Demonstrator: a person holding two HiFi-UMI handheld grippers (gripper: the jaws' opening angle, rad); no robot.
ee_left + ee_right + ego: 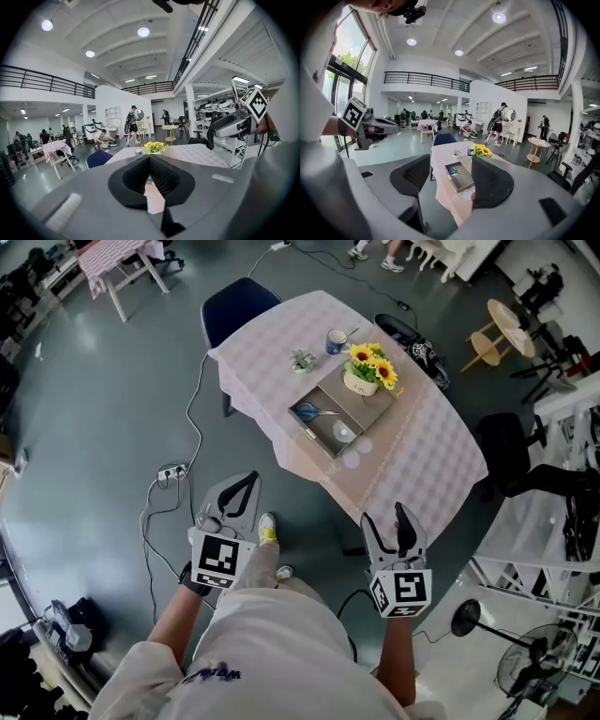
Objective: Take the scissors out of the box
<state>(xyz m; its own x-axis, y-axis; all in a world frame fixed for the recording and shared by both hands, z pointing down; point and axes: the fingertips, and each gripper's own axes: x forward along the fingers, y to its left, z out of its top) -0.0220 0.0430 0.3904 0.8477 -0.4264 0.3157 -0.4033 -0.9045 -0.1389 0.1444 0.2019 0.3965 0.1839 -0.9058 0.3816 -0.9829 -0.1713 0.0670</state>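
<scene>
Scissors (312, 412) lie in the grey box (311, 434) near the bench's (427, 460) edge closest to us, well apart from both tools, which we hold short of that edge. Our left tool (251, 478) has its jaws pressed together, empty. Our right tool (384, 516) gapes wide, gripping nothing.

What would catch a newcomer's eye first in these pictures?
Probably the bright yellow sunflowers on the table with the pale checked cloth, in the middle of the head view. Right next to them lies an open grey box with blue-handled scissors in it. At the bottom, the left gripper has its jaws together and the right gripper has them apart, both empty and short of the table.
</scene>
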